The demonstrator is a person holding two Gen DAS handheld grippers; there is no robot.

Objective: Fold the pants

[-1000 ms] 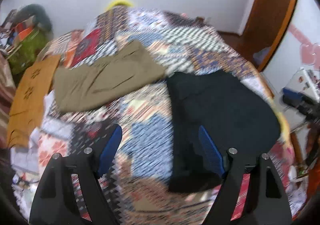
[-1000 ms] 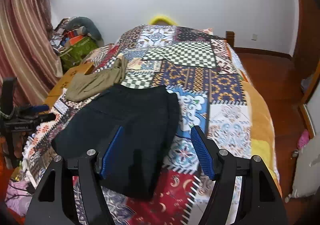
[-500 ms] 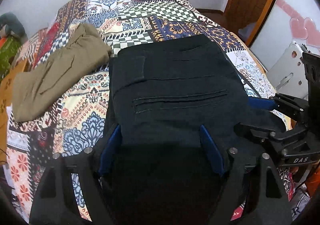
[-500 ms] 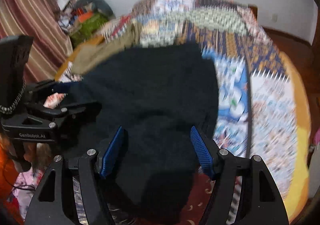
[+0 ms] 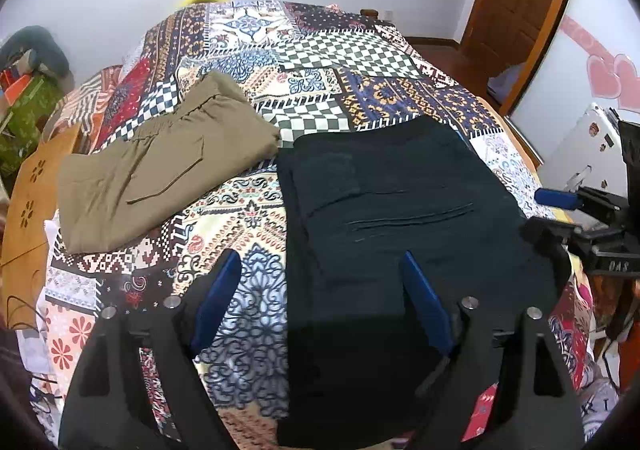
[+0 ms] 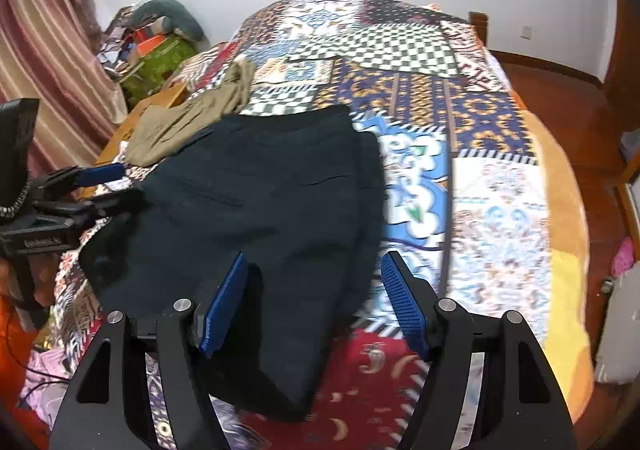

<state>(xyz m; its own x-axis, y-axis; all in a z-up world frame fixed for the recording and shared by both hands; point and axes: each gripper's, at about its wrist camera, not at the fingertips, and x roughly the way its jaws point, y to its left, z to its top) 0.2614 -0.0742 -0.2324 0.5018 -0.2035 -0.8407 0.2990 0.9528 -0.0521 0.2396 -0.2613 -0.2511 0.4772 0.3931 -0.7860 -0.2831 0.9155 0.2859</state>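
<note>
I hover my left gripper [image 5: 320, 306], jaws opening and empty, and my right gripper [image 6: 316, 306], agape and empty, over the black pants [image 5: 400, 218] lying centre-frame on the patchwork bedspread [image 5: 332, 54], apparently lining up corners to fold.

My black pants [image 5: 400, 210] are lying flat and partly folded on the patchwork bedspread [image 5: 320, 62], their corner touching the folded khaki pants [image 5: 160, 166] beside them.

This is a home bedroom. A bed with a patchwork quilt [image 5: 320, 62] fills it, with a wooden door [image 5: 520, 10] at right and a striped curtain [image 6: 48, 62] at left.
</note>
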